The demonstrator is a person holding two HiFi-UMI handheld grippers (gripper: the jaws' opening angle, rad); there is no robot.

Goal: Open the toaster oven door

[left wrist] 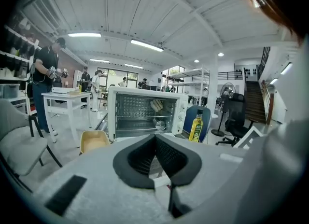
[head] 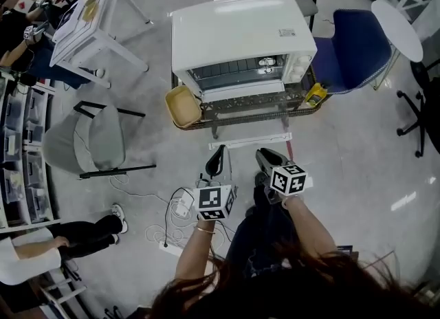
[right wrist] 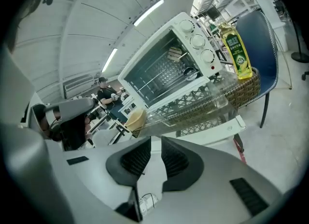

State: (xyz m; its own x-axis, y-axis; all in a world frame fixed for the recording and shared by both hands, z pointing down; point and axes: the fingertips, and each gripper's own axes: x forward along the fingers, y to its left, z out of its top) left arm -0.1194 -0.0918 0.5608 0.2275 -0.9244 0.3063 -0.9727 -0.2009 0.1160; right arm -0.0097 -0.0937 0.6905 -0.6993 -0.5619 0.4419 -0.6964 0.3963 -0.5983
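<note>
The left hand-held gripper (left wrist: 155, 138) is seen clenched, its jaws meeting at the tips with nothing between them. The right hand-held gripper (right wrist: 155, 143) is released: a narrow gap is left between its jaws, and nothing is held there. Both are held side by side above the floor (head: 344, 159).

The toaster oven (head: 240, 36) is found straight ahead of both hand-held grippers and well apart from them, set on a low tabletop (head: 275, 104). Its door (head: 242, 91) is folded down toward the hand-held grippers, so the wire rack inside is exposed.

An oil bottle (head: 315, 94) is placed just beside the oven, ahead and to the right of the right hand-held gripper. A yellow bowl (head: 183, 106) is seen ahead and to the left of the left hand-held gripper, at the tabletop's edge. A blue chair (head: 354, 49) is seen further off, beyond the bottle.
</note>
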